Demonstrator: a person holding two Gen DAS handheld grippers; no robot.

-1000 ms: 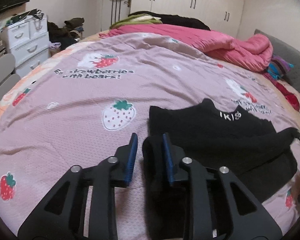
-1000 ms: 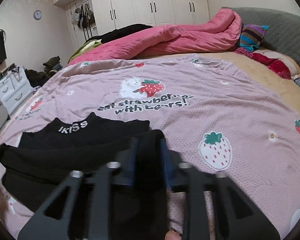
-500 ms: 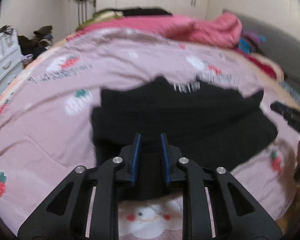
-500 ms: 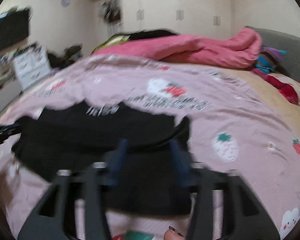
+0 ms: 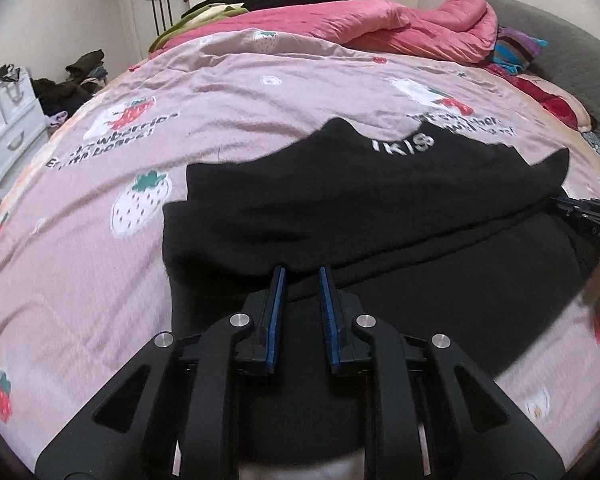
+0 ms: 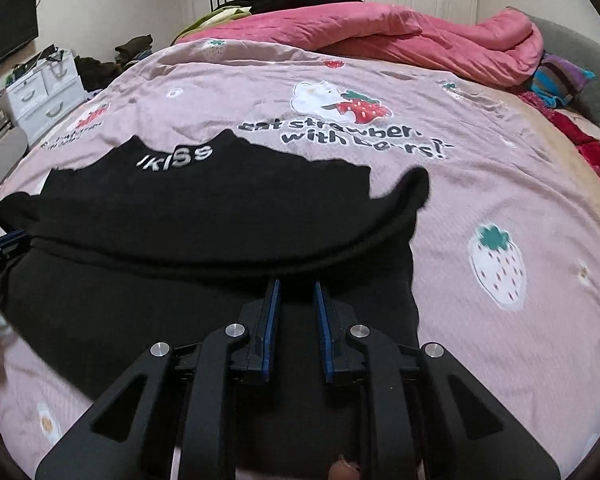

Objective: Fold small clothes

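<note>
A black garment (image 5: 380,208) with white "IKISS" lettering lies on the pink strawberry bedspread (image 5: 80,280). Its near part is lifted and doubled over toward the lettered far edge. My left gripper (image 5: 302,280) is shut on the garment's left fold, with black cloth between the blue pads. My right gripper (image 6: 296,286) is shut on the same garment (image 6: 220,208) at its right fold. The right gripper's tip shows at the right edge of the left wrist view (image 5: 588,216).
A rumpled pink duvet (image 5: 380,28) and colourful pillows (image 5: 516,50) lie at the far end of the bed. A grey headboard (image 5: 572,52) is at the right. White drawers (image 5: 4,128) and clothes piles stand on the floor at the left.
Both grippers closed on the garment's near edge, lifted it and carried it forward over the rest. The left gripper was open beside the cloth a second ago.
</note>
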